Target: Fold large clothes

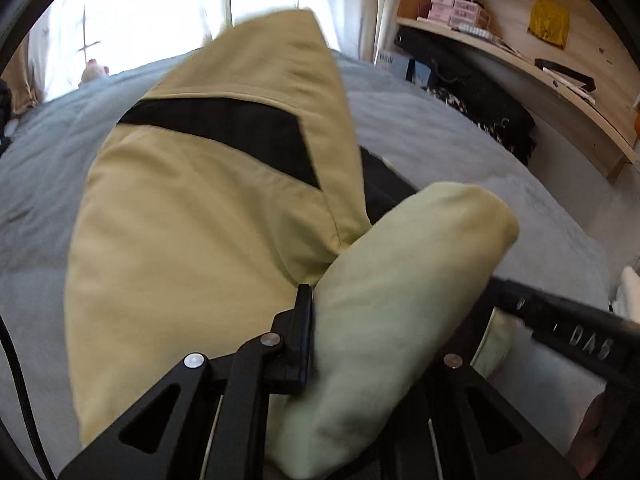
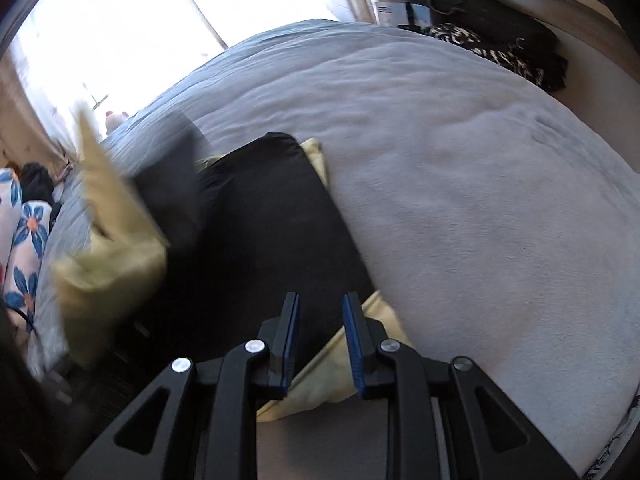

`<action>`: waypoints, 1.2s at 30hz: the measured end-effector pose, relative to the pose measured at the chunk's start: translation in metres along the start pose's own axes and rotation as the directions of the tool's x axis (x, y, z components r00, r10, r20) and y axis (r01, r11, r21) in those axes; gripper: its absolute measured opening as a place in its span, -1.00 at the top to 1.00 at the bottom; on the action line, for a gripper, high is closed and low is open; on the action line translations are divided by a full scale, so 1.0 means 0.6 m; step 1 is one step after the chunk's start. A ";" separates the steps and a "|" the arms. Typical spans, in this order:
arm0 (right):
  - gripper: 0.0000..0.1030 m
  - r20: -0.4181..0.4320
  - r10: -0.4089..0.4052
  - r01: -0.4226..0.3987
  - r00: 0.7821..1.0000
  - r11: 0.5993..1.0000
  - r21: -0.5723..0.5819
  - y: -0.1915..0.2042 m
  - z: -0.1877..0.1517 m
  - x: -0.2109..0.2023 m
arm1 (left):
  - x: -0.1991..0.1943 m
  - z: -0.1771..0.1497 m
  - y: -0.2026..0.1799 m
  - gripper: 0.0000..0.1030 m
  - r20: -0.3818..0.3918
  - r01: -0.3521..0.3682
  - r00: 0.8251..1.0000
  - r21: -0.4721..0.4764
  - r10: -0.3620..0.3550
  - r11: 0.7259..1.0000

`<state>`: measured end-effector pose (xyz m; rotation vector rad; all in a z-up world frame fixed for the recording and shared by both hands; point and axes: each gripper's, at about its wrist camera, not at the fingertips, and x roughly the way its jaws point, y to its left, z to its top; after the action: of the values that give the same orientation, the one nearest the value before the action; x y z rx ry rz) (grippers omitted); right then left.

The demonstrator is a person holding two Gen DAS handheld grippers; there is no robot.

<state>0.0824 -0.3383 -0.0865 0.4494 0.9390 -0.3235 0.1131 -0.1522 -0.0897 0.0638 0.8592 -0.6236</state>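
Lettering "DAS" [image 1: 591, 347], upside down, on black bar beside yellow jacket [image 1: 192, 240].

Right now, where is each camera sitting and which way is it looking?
Left wrist: sits on the left gripper, looking down at the yellow-and-black jacket it pinches; its fingers and the right gripper show.
Right wrist: sits on the right gripper, looking down over the jacket's black part; its open blue pads show.
Both share the jacket, grey bed and bright window.
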 end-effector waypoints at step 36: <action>0.57 0.004 -0.093 0.092 0.996 0.994 0.066 -0.075 0.032 -0.007 | 0.038 0.008 -0.016 0.82 -0.025 0.256 0.963 -0.230 -0.268 0.939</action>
<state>0.0729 -0.3860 -0.0834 0.4655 0.9459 -0.4411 0.1227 -0.1727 -0.1013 -0.2441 0.9972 -0.7723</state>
